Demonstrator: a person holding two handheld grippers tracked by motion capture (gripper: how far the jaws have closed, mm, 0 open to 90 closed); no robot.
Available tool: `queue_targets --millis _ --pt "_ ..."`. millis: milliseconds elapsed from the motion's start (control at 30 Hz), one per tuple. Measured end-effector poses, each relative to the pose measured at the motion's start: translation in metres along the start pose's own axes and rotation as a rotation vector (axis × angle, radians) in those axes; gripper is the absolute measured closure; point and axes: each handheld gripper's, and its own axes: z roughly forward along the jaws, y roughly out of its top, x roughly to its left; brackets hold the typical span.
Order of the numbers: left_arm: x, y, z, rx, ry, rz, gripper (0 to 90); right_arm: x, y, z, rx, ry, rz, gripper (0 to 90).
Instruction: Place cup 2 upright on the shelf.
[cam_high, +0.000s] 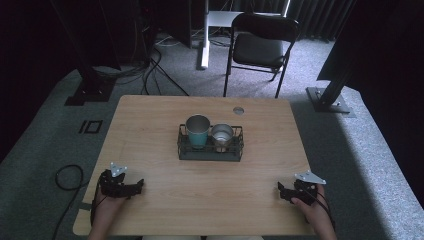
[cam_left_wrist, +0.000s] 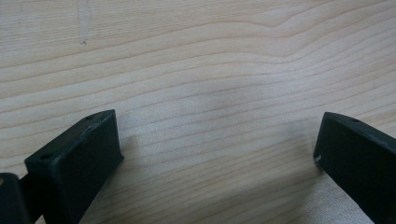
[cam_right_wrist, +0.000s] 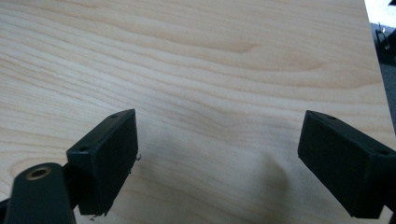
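A black wire basket (cam_high: 210, 151) stands at the middle of the wooden table (cam_high: 150, 130). In it a teal metal cup (cam_high: 197, 131) stands upright on the left and a smaller silver cup (cam_high: 222, 136) on the right. My left gripper (cam_high: 137, 186) rests low over the table's near left corner, open, with bare wood between its jaws (cam_left_wrist: 217, 140). My right gripper (cam_high: 281, 191) rests at the near right, also open over bare wood (cam_right_wrist: 217, 135). Both are well short of the basket.
A round cable hole (cam_high: 238, 110) sits near the table's far edge. Beyond the table stand a black folding chair (cam_high: 259, 47) and a white desk leg (cam_high: 204, 45). Black stand bases (cam_high: 330, 100) and cables (cam_high: 67, 175) lie on the grey carpet.
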Motion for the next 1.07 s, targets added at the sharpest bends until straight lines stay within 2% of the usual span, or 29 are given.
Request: queue_targets --millis 167,333,367,767,1067 --pt "0.0 0.0 0.0 0.0 0.0 0.001 1.1 0.0012 -0.0052 0.0021 0.021 0.002 0.002 11.8" --pt "0.0 0.0 0.0 0.0 0.0 0.0 1.2 0.0012 -0.0074 0.0019 0.025 0.014 0.035 11.7" --pt "0.0 0.0 -0.0001 0.001 0.0 0.001 1.1 0.0004 -0.0081 0.0016 0.032 0.018 0.06 11.6" --pt "-0.0005 -0.0003 -0.0003 0.0 0.003 -0.004 1.2 0.0025 -0.0085 0.0012 0.032 -0.012 0.089 11.3" --pt "-0.0005 -0.0004 -0.0004 0.0 0.004 -0.005 1.2 0.0025 -0.0084 0.0014 0.032 -0.013 0.089 11.3"
